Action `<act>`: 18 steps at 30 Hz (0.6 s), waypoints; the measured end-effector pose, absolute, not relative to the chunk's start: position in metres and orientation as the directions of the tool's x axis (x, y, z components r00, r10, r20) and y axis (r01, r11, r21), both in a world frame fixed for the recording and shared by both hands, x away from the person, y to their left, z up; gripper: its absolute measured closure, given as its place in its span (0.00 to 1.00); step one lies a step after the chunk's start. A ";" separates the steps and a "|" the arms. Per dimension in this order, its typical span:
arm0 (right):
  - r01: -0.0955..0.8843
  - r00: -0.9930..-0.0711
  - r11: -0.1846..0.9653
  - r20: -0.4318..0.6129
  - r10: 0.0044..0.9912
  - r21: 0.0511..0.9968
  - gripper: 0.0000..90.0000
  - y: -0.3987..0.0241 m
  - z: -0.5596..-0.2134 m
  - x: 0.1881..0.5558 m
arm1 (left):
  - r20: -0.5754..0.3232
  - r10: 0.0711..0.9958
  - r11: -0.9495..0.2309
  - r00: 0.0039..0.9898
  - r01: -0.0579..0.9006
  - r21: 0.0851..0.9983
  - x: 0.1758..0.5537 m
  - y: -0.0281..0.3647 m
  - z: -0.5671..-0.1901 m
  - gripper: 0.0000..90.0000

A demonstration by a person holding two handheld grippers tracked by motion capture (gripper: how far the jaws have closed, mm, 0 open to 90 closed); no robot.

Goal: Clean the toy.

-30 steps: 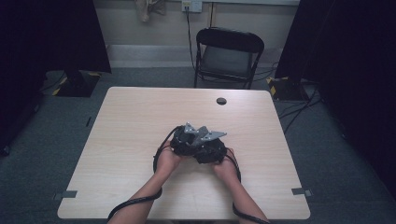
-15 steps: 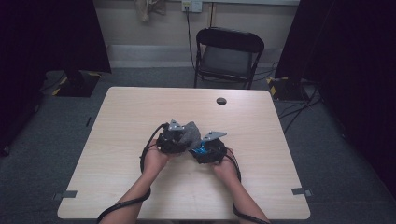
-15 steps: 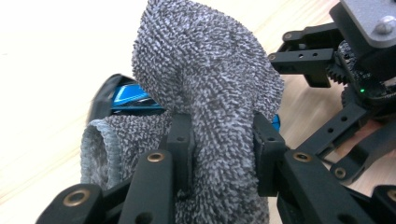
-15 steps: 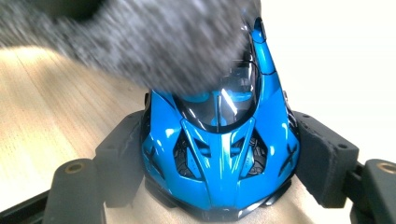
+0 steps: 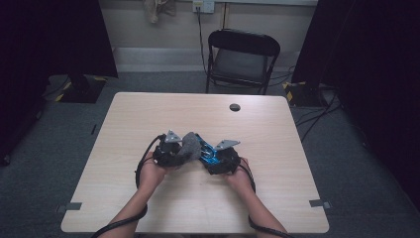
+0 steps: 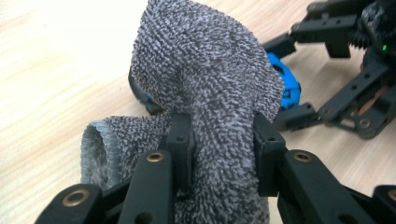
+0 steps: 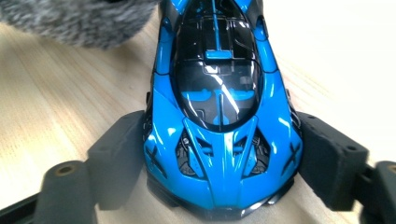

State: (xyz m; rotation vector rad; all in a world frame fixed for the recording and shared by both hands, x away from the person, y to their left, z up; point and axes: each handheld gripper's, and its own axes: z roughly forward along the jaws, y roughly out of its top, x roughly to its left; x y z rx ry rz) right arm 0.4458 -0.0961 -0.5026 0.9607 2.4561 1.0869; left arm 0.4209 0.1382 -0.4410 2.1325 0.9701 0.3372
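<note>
A blue and black toy car [image 7: 219,93] rests on the wooden table [image 5: 148,114], its front between the pads of my right gripper [image 7: 219,158]. Those jaws have just been opening and now stand close beside the car's flanks without pressing. My left gripper [image 6: 223,140] is shut on a fuzzy grey sock [image 6: 205,70], bunched between its pads, with the open cuff hanging lower left. The sock's far end drapes over the car [image 6: 285,88]. In the high view the left gripper [image 5: 190,148] and right gripper [image 5: 208,154] sit side by side at mid table, the sock [image 5: 189,145] between them.
A small black round cap [image 5: 235,107] lies near the table's far edge. A black folding chair [image 5: 242,59] stands behind the table. Cables trail from both grippers back along the forearms. Bare tabletop surrounds the hands.
The left gripper has drawn away to the left with the sock, so the two grippers stand apart and the blue car shows between them. The right hand has stayed put.
</note>
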 end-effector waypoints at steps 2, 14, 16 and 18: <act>0.458 -0.742 0.504 0.003 0.670 0.733 0.18 -0.096 -0.503 0.446 | -0.061 0.737 -0.428 0.673 0.535 0.728 0.419 0.142 -0.443 0.74; 0.465 -0.740 0.466 0.043 0.671 0.753 0.23 -0.109 -0.481 0.444 | -0.065 0.745 -0.435 0.663 0.559 0.706 0.405 0.162 -0.458 0.72; 0.470 -0.746 0.458 0.062 0.663 0.755 0.24 -0.108 -0.476 0.446 | -0.062 0.744 -0.441 0.666 0.558 0.703 0.403 0.162 -0.462 0.72; 0.463 -0.756 0.464 0.064 0.651 0.755 0.32 -0.104 -0.472 0.449 | -0.070 0.741 -0.440 0.668 0.562 0.700 0.402 0.161 -0.465 0.72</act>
